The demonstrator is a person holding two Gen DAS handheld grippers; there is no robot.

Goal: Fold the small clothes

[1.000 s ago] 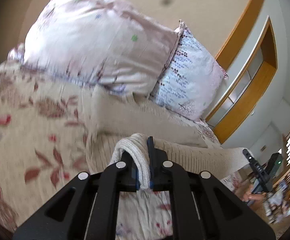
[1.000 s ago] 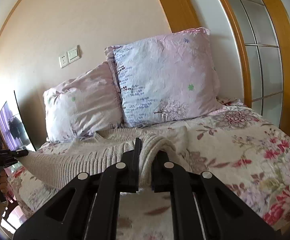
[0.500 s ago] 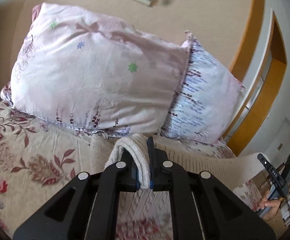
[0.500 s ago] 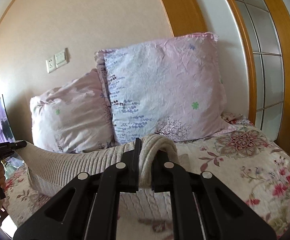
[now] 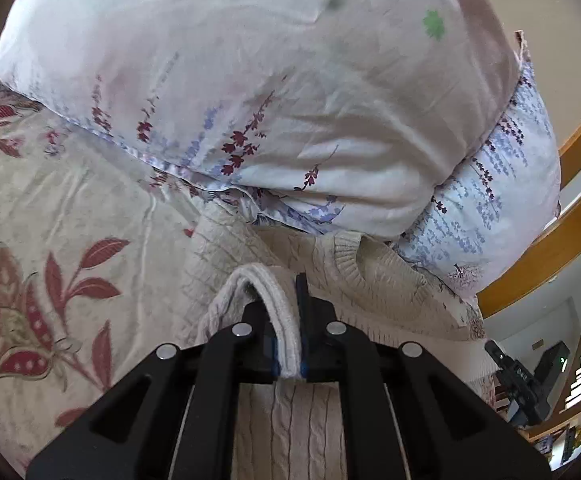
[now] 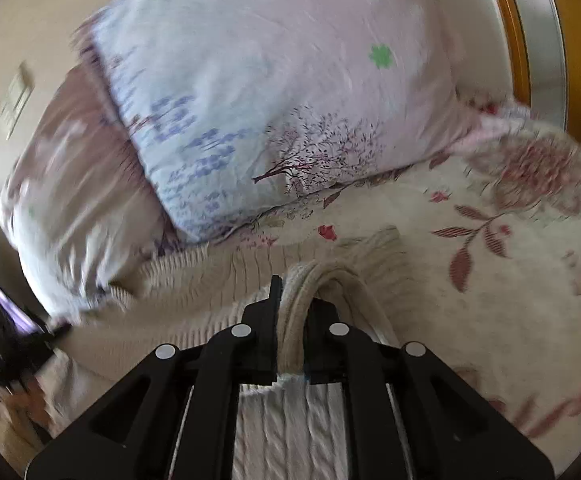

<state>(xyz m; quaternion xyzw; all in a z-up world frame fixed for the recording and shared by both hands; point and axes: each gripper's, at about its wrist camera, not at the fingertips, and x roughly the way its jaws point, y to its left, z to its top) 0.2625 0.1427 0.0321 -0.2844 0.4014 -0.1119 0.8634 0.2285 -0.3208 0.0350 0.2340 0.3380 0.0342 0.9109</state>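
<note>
A cream cable-knit sweater (image 5: 370, 280) lies on the floral bedspread, its neck end by the pillows. My left gripper (image 5: 286, 320) is shut on a ribbed edge of the sweater, low over the bed. My right gripper (image 6: 294, 320) is shut on another ribbed edge of the same sweater (image 6: 210, 276). The knit stretches between the two grippers. The right gripper also shows at the right edge of the left wrist view (image 5: 530, 376), and the left gripper at the left edge of the right wrist view (image 6: 18, 340).
Two pillows lean against the wall close ahead: a pink one (image 5: 250, 80) and a pale blue printed one (image 6: 270, 100). The floral bedspread (image 5: 50, 240) spreads to both sides. A wooden door frame (image 6: 546, 40) stands at the right.
Both grippers have moved forward and down toward the pillows, carrying the sweater edge. The pillows now fill the views and the sweater lies lower on the bed.
</note>
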